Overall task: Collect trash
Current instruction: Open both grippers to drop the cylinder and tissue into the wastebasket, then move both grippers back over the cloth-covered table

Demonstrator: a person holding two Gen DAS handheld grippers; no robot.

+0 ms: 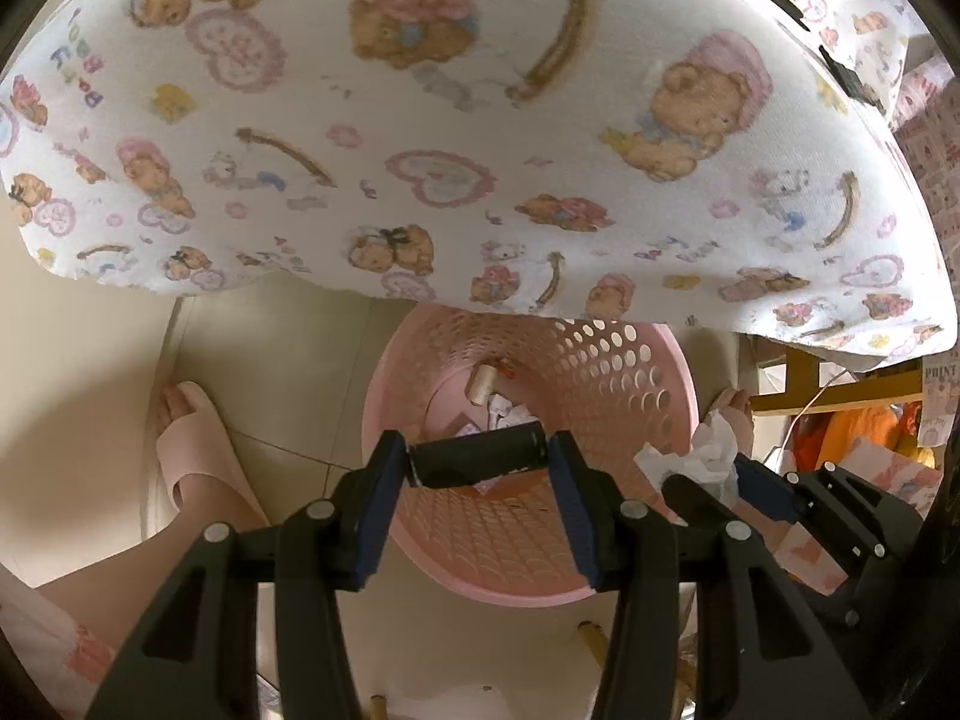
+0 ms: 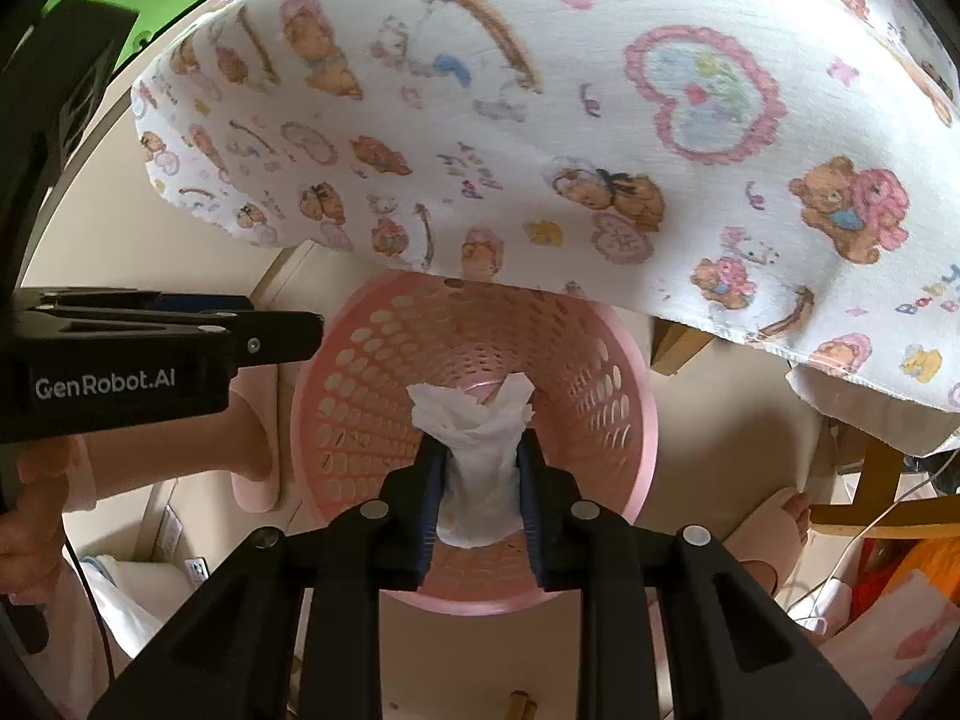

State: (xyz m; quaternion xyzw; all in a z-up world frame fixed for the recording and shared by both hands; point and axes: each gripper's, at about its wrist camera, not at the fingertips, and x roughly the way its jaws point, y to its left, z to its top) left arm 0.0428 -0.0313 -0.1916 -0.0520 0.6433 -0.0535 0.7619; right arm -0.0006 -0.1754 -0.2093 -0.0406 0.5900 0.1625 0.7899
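Nearest the left wrist camera, the left gripper [image 1: 478, 468] has its jaws clenched on a black cylindrical tube [image 1: 477, 463], held crosswise above the mouth of a round pink perforated plastic basket [image 1: 606, 372] standing on the cream tiled floor [image 1: 264, 360]. Inside the basket lie crumpled white paper scraps [image 1: 510, 417] and a small beige spool-like roll [image 1: 483, 387]. The right gripper [image 2: 480, 480] grasps a crumpled white tissue [image 2: 474, 420] between its jaws, also over the basket opening [image 2: 624, 420]. A white cloth printed with teddy bears and pink hearts [image 1: 480, 120] drapes over the tabletop above the basket's far rim. A foot in a pink slipper [image 1: 195, 444] stands left of the basket.
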